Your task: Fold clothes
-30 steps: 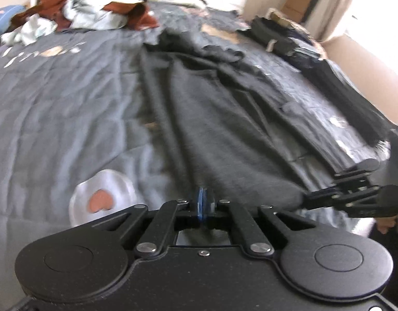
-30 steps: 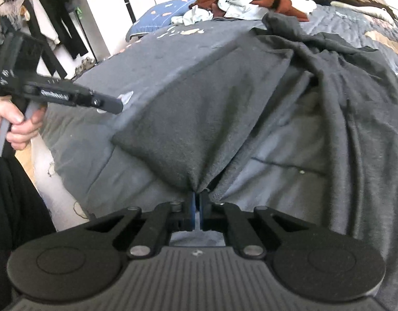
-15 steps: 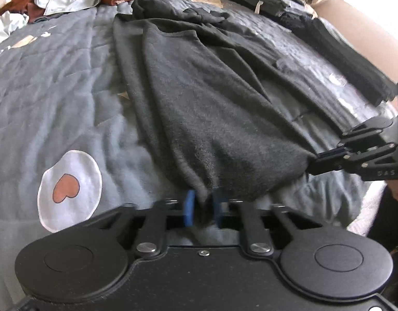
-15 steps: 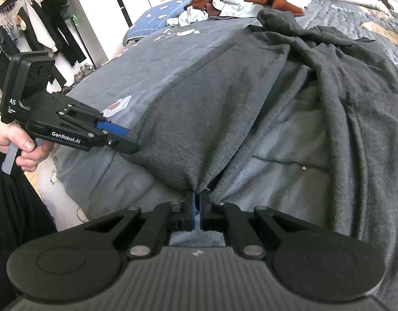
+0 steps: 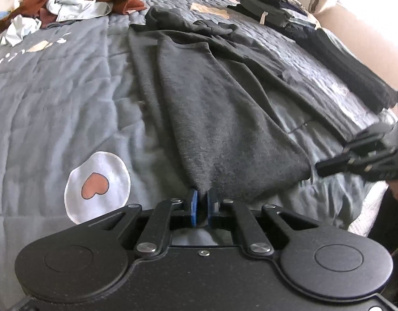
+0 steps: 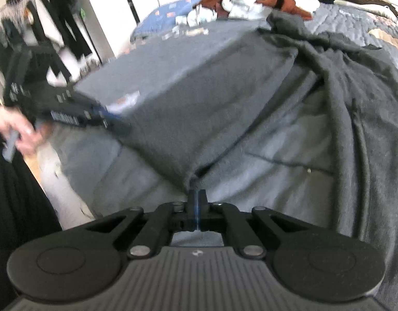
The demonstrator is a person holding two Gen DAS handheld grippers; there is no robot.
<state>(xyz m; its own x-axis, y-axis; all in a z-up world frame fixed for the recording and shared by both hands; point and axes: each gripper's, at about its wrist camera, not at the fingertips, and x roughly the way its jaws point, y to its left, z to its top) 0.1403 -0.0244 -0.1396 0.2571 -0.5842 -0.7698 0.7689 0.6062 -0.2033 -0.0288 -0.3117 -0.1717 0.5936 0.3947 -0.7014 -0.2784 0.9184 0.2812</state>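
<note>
The dark grey garment (image 5: 225, 119) is lying lengthwise on the grey quilted bed (image 5: 56, 98), its near hem at the bed's front edge and its far end bunched toward the pile of unfolded clothes (image 5: 77, 5). Step in hand, as judged: both near corners are being taken up so the lower edge can be drawn out or carried over for a fold. To do this well, both corners should be lifted together and kept level, with even tension across the hem so the panel is not twisting; the loose folds running along the right side of the garment should be pulled flat before any crease is laid; the carry should be going straight up the length of the garment, so the edges are meeting squarely. The left gripper (image 5: 202, 203) is standing narrow, its blue pads pinching the near-left corner of the hem, with cloth showing between them. The right gripper (image 6: 197, 199) is standing all but closed, and a puckered point of the same hem is being held at its tip; in the left wrist view its fingers are touching the right corner. The right wrist view is blurred on its left side. A stack of folded clothes (image 5: 289, 13) is sitting along the far right of the bed, well apart from the garment.
</note>
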